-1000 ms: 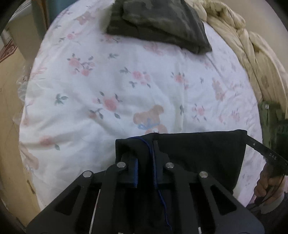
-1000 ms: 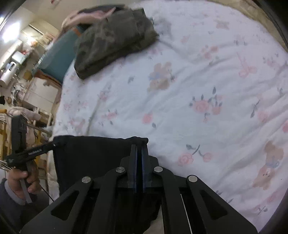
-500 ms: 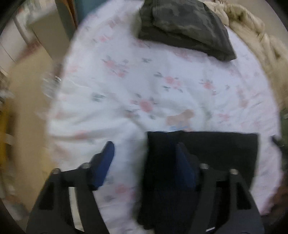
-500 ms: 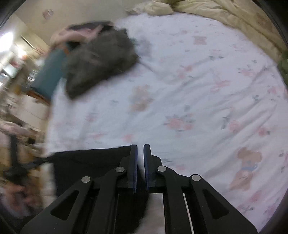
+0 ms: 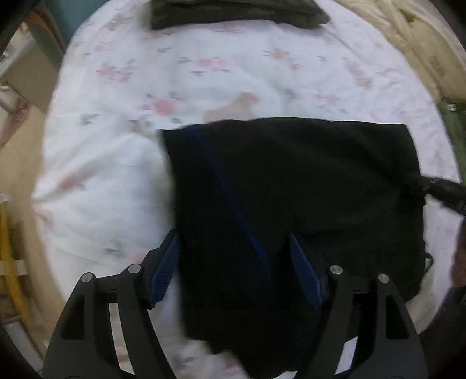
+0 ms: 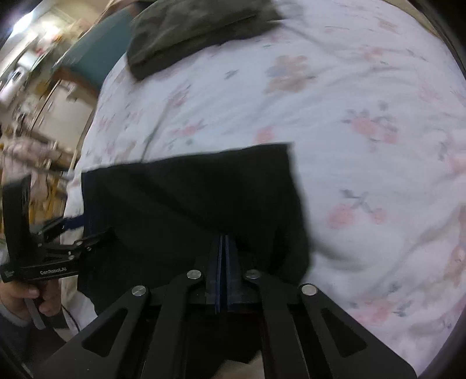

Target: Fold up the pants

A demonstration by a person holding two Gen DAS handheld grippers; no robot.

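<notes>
Straddling near edge of black pants (image 5: 291, 204) on the flowered bed (image 5: 116, 175): left claw (image 5: 233, 271), pads spread apart, gripping nothing. Right claw (image 6: 223, 262) pressed together, apparently pinching the pants' near edge (image 6: 189, 210), contact hidden by dark cloth. Likely risks: pulling one-handed drags the folded bundle askew; loose left corner slumps off the bed edge; layers slide apart. Farther back, folded camouflage garment (image 5: 233, 11), well apart. Beige comforter (image 5: 422, 52) beyond.

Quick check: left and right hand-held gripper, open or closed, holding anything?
Left hand-held gripper: open, fingers straddling the black pants, not gripping.
Right hand-held gripper: closed; whether it pinches the pants' edge cannot be told.
</notes>
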